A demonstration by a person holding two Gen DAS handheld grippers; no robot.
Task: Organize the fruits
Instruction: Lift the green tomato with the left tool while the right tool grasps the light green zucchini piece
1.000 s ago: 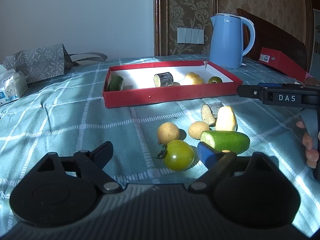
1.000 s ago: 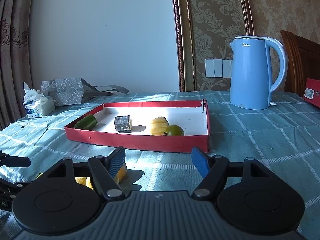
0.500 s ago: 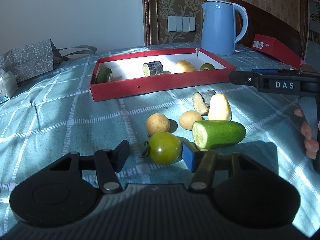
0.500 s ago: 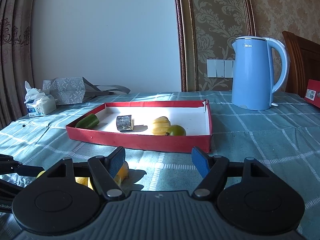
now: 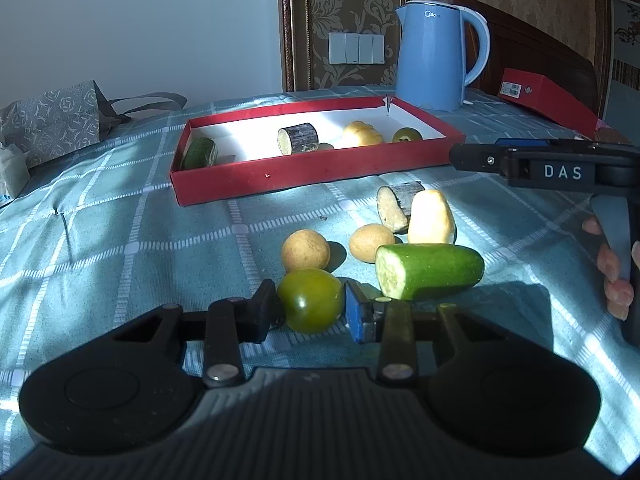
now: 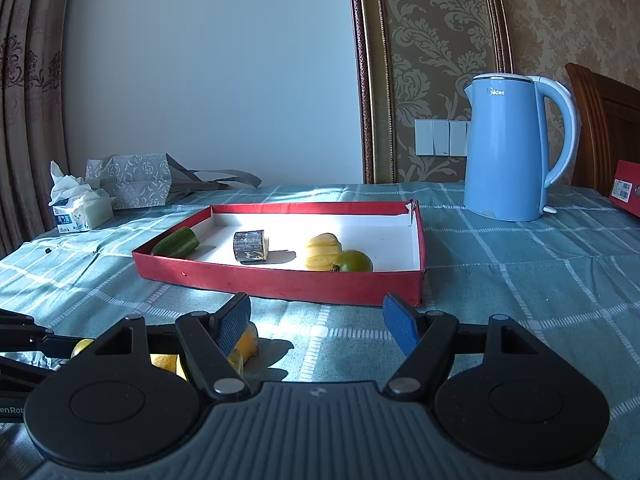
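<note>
My left gripper is closing around a green tomato on the checked cloth, and both pads touch its sides. Just beyond lie two round yellow fruits, a cut cucumber piece, a pale yellow piece and a dark-skinned slice. The red tray behind holds a cucumber piece, a dark chunk, a yellow fruit and another green tomato. My right gripper stands open and empty in front of the tray.
A blue kettle stands behind the tray's right end, with a red box further right. A grey gift bag and a tissue pack sit at the far left. A hand holds the right gripper's handle.
The left gripper's jaws have come together from wide apart onto the green tomato, and the view has edged slightly forward. The right gripper has stayed still and open.
</note>
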